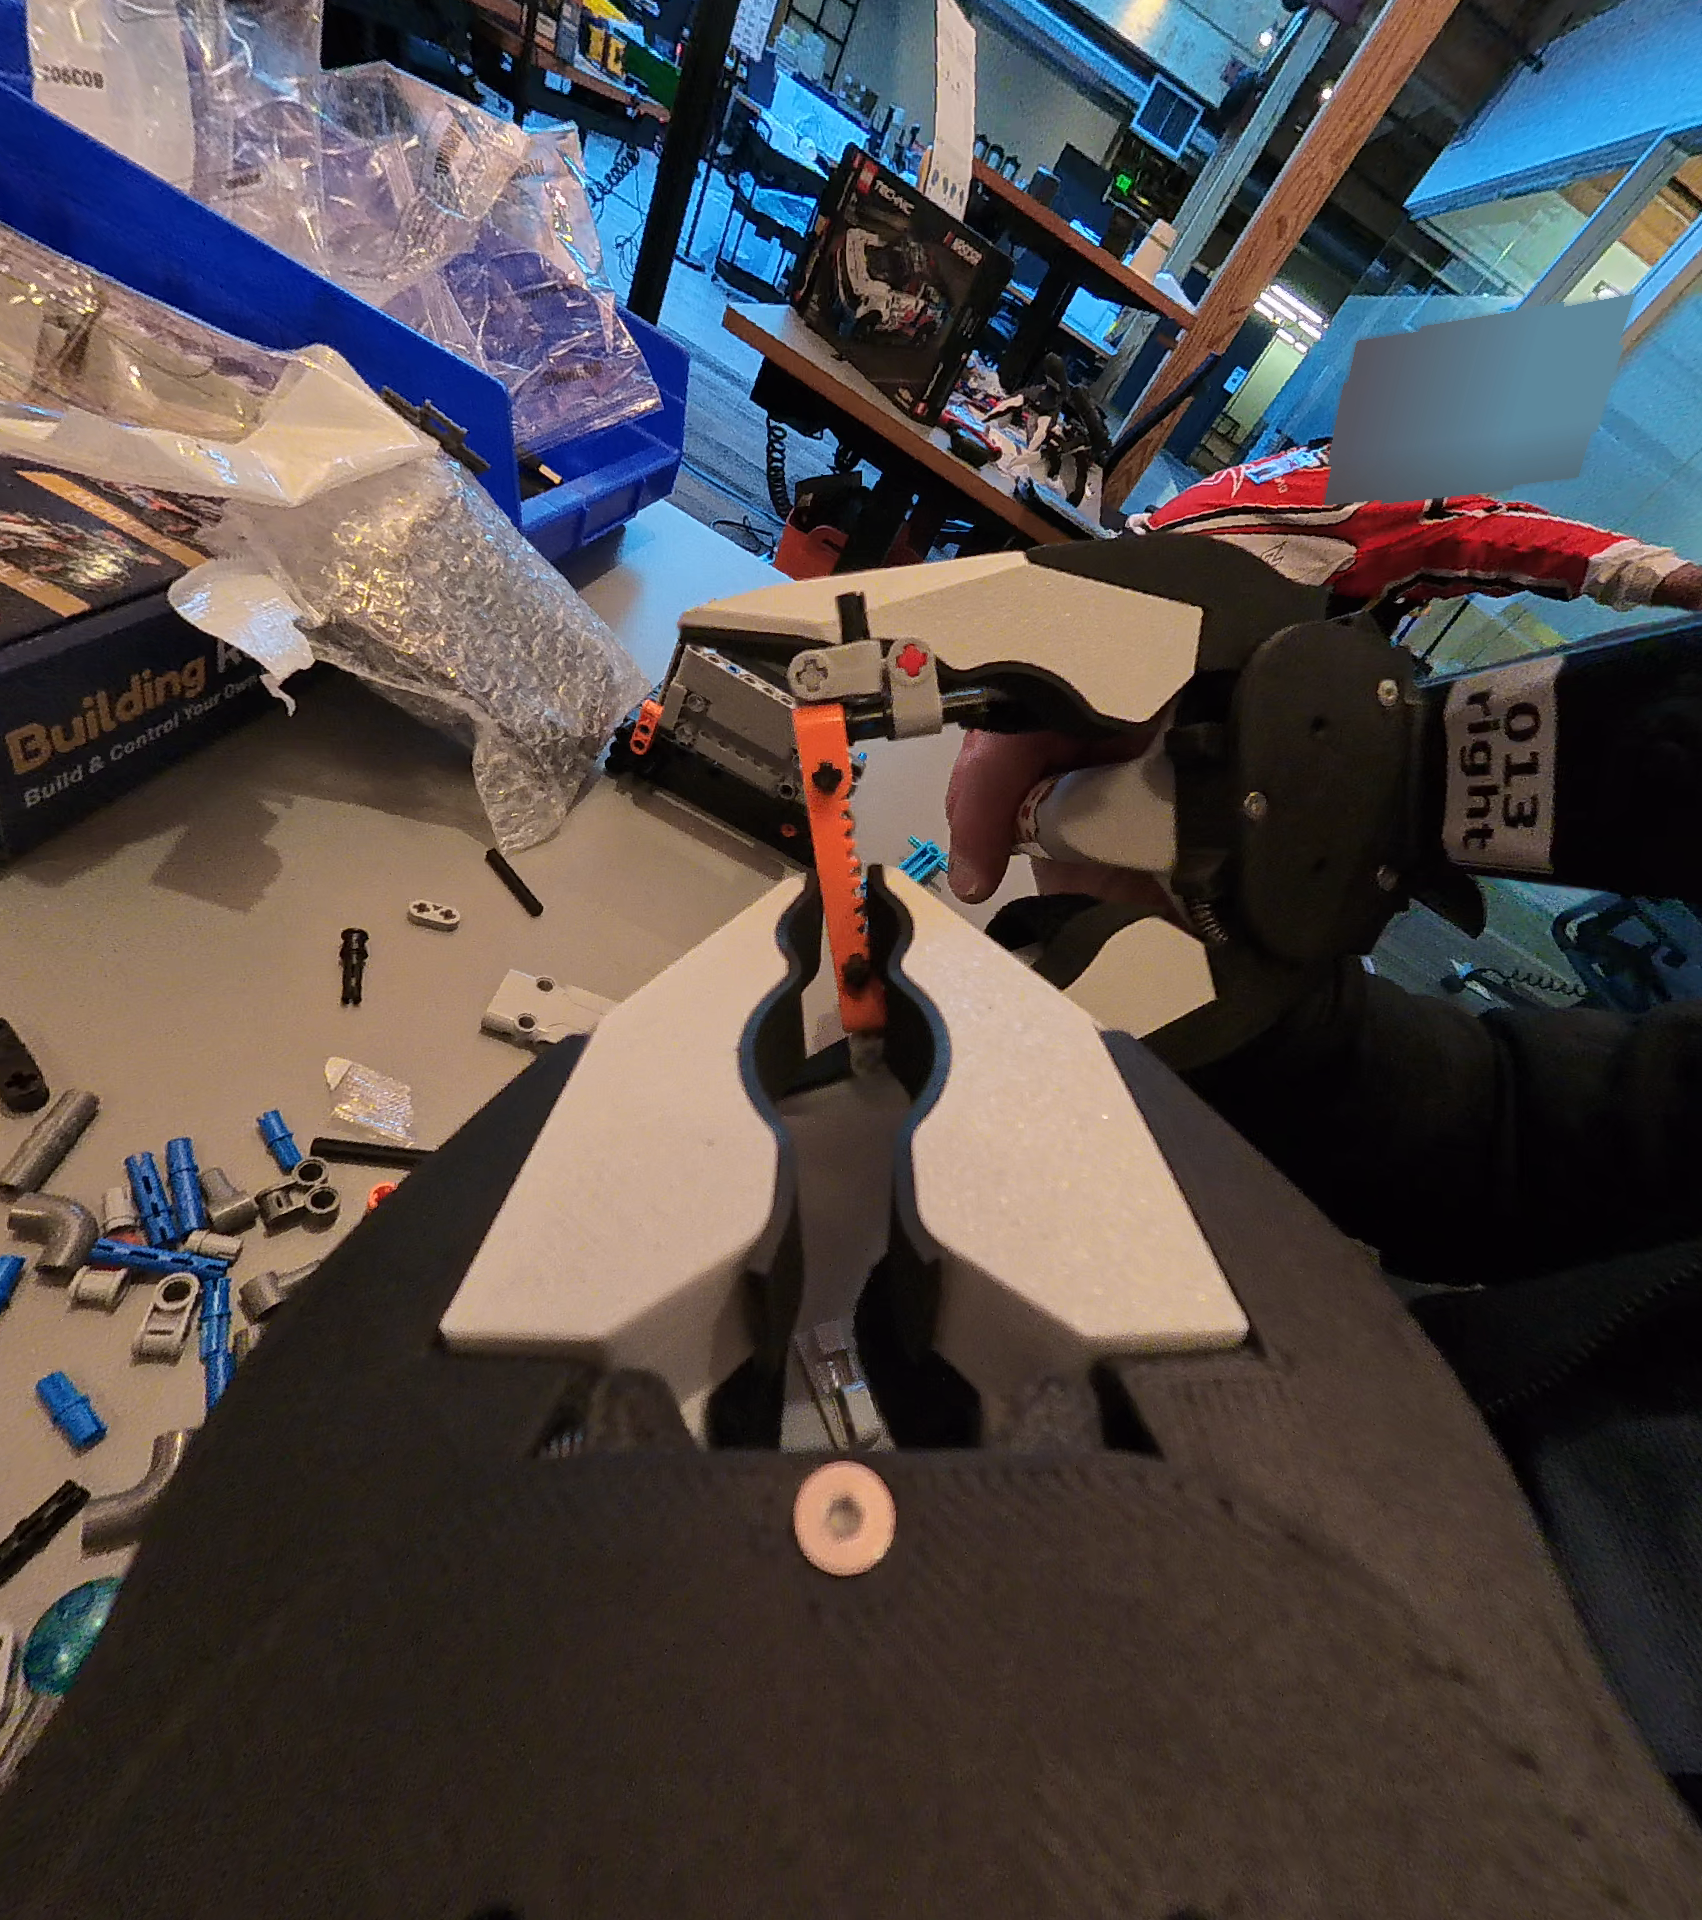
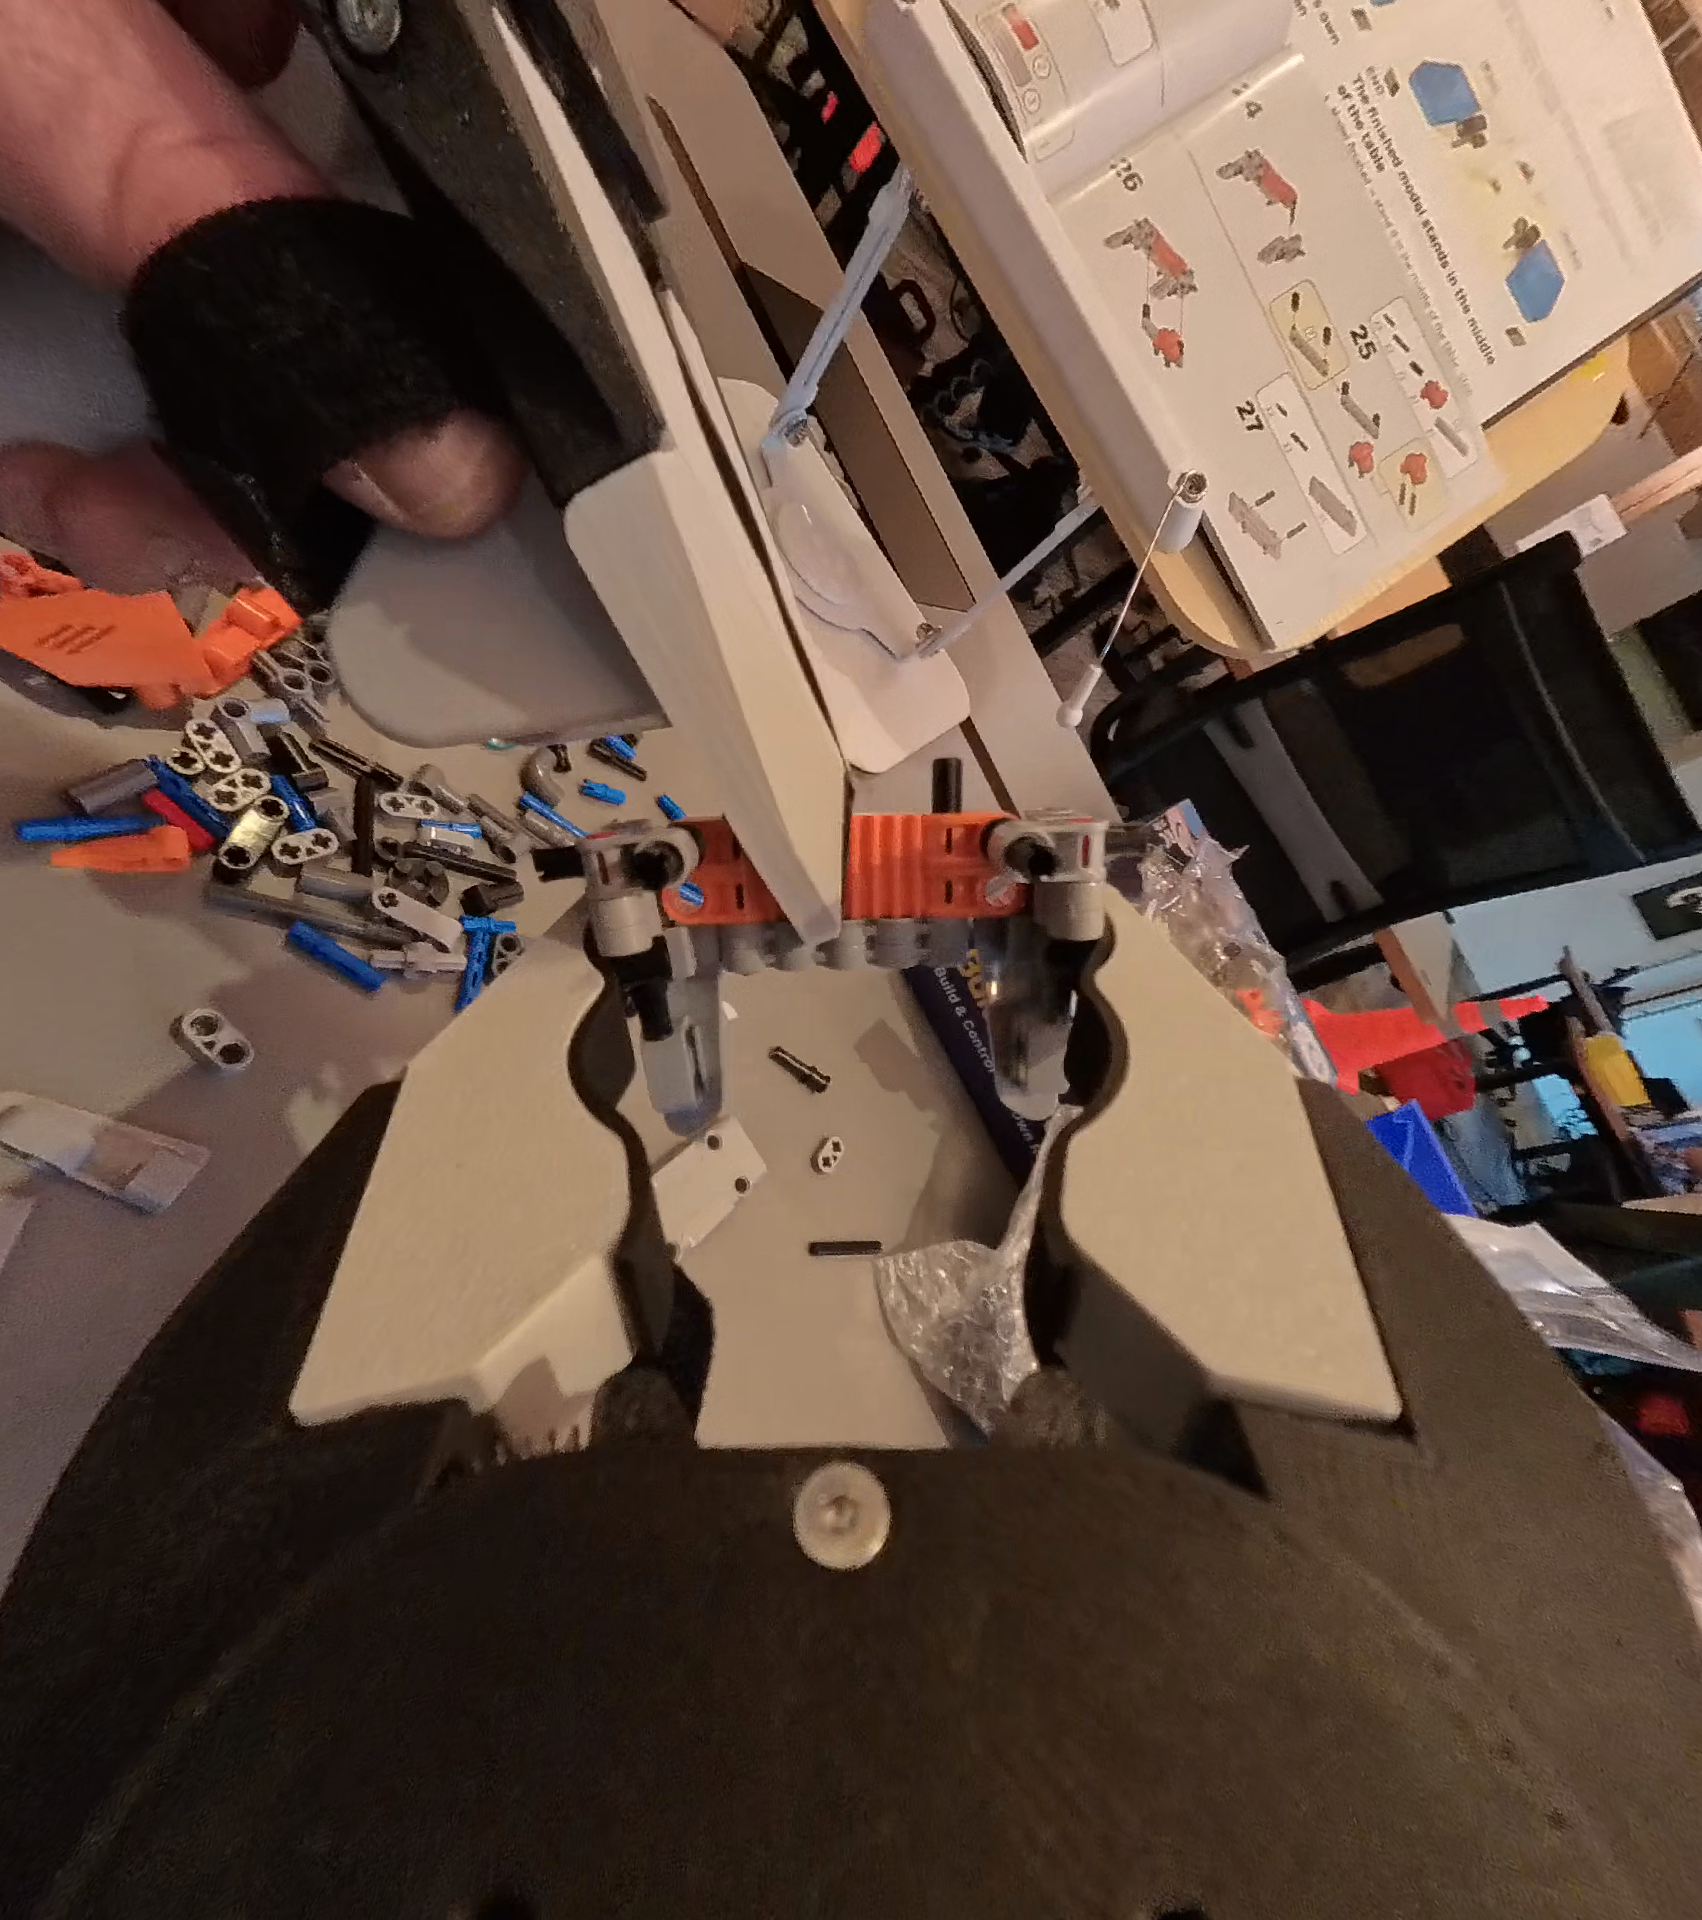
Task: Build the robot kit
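Gripping the orange toothed bar [image 1: 849, 894] near its lower end, the left gripper [image 1: 842, 904] is closed narrow; the right gripper [image 2: 847, 935] spans the bar's length, clamping its grey end connectors [image 2: 1055, 862].

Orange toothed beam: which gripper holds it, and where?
Both: the left gripper pinches the orange toothed beam mid-length; the right gripper grips its grey end connectors.

Left hand-held gripper [image 1: 845, 914] nearly closed; right hand-held gripper [image 2: 847, 935] spread wide
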`<state>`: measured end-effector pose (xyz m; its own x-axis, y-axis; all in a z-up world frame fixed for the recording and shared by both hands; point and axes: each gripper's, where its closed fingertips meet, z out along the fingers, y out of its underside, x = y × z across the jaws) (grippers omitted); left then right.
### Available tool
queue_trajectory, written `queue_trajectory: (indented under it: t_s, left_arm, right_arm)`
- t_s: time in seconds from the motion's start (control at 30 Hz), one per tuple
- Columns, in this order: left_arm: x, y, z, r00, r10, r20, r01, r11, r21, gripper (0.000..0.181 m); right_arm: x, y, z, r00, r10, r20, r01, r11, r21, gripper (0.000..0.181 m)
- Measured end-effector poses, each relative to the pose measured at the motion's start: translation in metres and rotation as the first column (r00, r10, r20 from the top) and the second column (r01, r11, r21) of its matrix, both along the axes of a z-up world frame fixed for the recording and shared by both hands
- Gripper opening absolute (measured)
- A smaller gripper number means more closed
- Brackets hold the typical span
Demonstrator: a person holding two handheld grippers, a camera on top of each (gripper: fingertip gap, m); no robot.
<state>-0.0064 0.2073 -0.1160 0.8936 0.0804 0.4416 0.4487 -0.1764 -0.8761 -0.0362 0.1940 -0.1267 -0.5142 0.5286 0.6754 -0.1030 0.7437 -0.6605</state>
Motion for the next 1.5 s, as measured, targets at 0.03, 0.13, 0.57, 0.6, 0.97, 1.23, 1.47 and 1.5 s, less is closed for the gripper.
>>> queue_trajectory:
  t_s: [0.03, 0.13, 0.57, 0.6, 0.97, 1.23, 1.47, 1.5]
  left_arm:
    - [0.001, 0.000, 0.000, 1.000, -0.005, 0.001, 0.005, 1.000, 0.003, 0.005]
    - [0.004, 0.001, 0.003, 0.999, -0.033, 0.009, 0.033, 0.999, 0.021, 0.012]
    - [0.010, -0.013, 0.045, 0.994, -0.067, -0.082, 0.082, 0.976, 0.203, 0.031]
    - [0.009, -0.015, 0.048, 0.994, -0.062, -0.095, 0.081, 0.974, 0.213, 0.031]
    - [0.011, -0.010, 0.045, 0.927, 0.037, -0.374, -0.007, 0.997, 0.083, 0.041]
    - [0.021, -0.004, 0.052, 0.800, 0.083, -0.594, -0.083, 0.996, 0.028, 0.047]
    - [0.038, 0.005, 0.049, 0.590, 0.042, -0.806, -0.142, 0.988, -0.053, 0.050]
    - [0.040, 0.007, 0.049, 0.564, 0.037, -0.825, -0.151, 0.987, -0.058, 0.050]
  right_arm:
    - [0.001, 0.000, 0.000, 1.000, 0.005, 0.004, -0.005, 1.000, -0.007, 0.083]
    - [0.003, 0.000, 0.001, 0.999, 0.026, 0.025, -0.025, 0.999, -0.044, 0.082]
    - [0.021, 0.003, 0.023, 0.926, 0.326, 0.189, -0.177, 0.820, -0.545, 0.081]
    - [0.025, 0.002, 0.027, 0.901, 0.385, 0.200, -0.193, 0.769, -0.610, 0.081]
    - [0.072, 0.026, 0.087, 0.455, 0.890, -0.013, -0.155, 0.065, -0.986, 0.080]
    - [0.083, 0.034, 0.095, 0.292, 0.949, -0.116, -0.081, -0.096, -0.992, 0.080]
    - [0.082, 0.009, 0.072, 0.265, 0.964, 0.022, -0.039, 0.033, -0.999, 0.081]
    - [0.081, 0.006, 0.068, 0.263, 0.964, 0.040, -0.030, 0.049, -0.998, 0.081]
